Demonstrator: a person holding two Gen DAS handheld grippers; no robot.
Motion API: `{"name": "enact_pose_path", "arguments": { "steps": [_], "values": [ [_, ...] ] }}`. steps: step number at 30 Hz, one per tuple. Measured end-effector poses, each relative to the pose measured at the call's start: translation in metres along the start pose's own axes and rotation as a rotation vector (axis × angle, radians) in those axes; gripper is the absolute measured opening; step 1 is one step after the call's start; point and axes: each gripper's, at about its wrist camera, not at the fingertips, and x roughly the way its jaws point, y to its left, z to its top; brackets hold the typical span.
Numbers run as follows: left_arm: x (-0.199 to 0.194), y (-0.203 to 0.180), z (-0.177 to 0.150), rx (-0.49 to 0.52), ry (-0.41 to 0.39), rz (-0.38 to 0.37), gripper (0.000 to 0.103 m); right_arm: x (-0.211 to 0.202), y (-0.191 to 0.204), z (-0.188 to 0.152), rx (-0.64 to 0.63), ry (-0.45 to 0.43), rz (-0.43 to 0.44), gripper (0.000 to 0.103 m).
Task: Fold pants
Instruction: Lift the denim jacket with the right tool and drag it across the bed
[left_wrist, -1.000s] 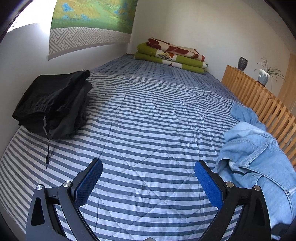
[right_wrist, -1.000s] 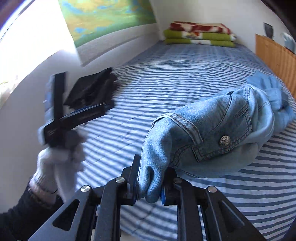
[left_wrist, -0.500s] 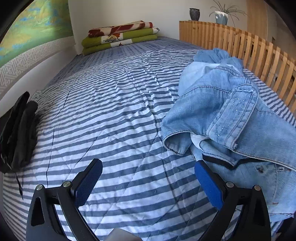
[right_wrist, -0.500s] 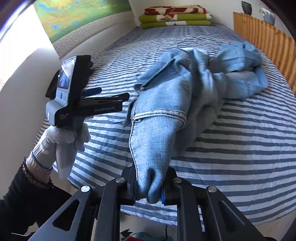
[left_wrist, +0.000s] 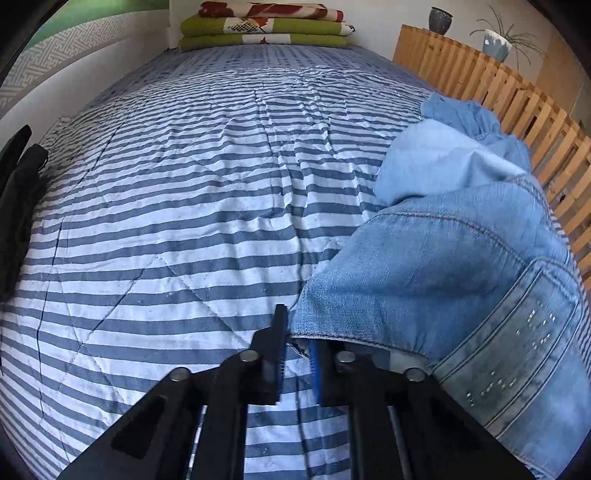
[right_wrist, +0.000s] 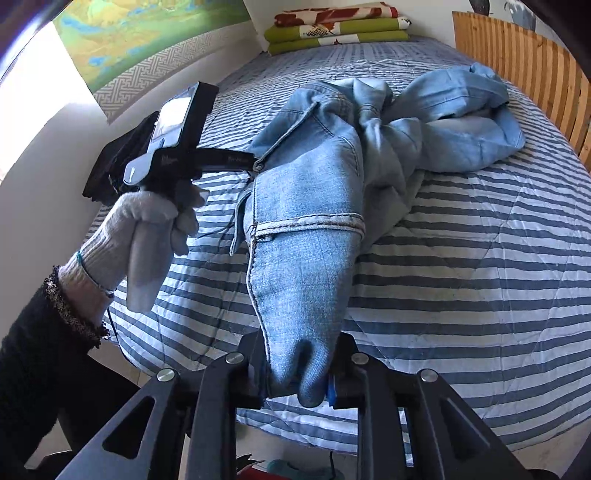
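The bed (right_wrist: 461, 295), covered in a blue-and-white striped quilt, fills both views, with a slatted wooden rail (left_wrist: 491, 96) along its right side. At the far end sits a stack of folded green and red blankets (right_wrist: 336, 27).

The jeans (right_wrist: 325, 177), light blue denim, lie crumpled on the near right part of the bed. Their long axis runs roughly from the near edge of the bed toward the far right. The waistband end points at the near edge and is lifted off the quilt; the legs trail away in a twisted heap toward the wooden rail. A back pocket with small studs (left_wrist: 517, 354) shows in the left wrist view.

A folded black garment (left_wrist: 18, 206) rests at the left edge of the bed, well apart from the jeans.

The left hand (right_wrist: 147, 229), in a pale knit glove over a dark sleeve, holds the left gripper (left_wrist: 295, 347), whose fingers are pressed nearly together on the edge of the jeans' waistband.

The right gripper (right_wrist: 299, 387) pinches a bunched fold of the denim near the waistband; its fingers are easing apart slightly with the cloth between them.
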Motion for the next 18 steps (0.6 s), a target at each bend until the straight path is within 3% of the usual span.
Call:
{"name": "enact_pose_path", "arguments": {
  "steps": [8,13,18],
  "values": [
    [-0.085,0.034,0.028,-0.092,-0.178,-0.043,0.003,-0.012,0.014,0.002,-0.018,-0.024,0.013,0.02],
    [-0.165,0.112,0.038,-0.216,-0.303,-0.032,0.002,-0.017,0.069,0.013,-0.132,-0.05,0.087,0.019],
    [-0.218,0.208,0.027,-0.313,-0.376,0.055,0.002,-0.004,0.148,0.022,-0.256,-0.062,0.132,0.019]
  ]
}}
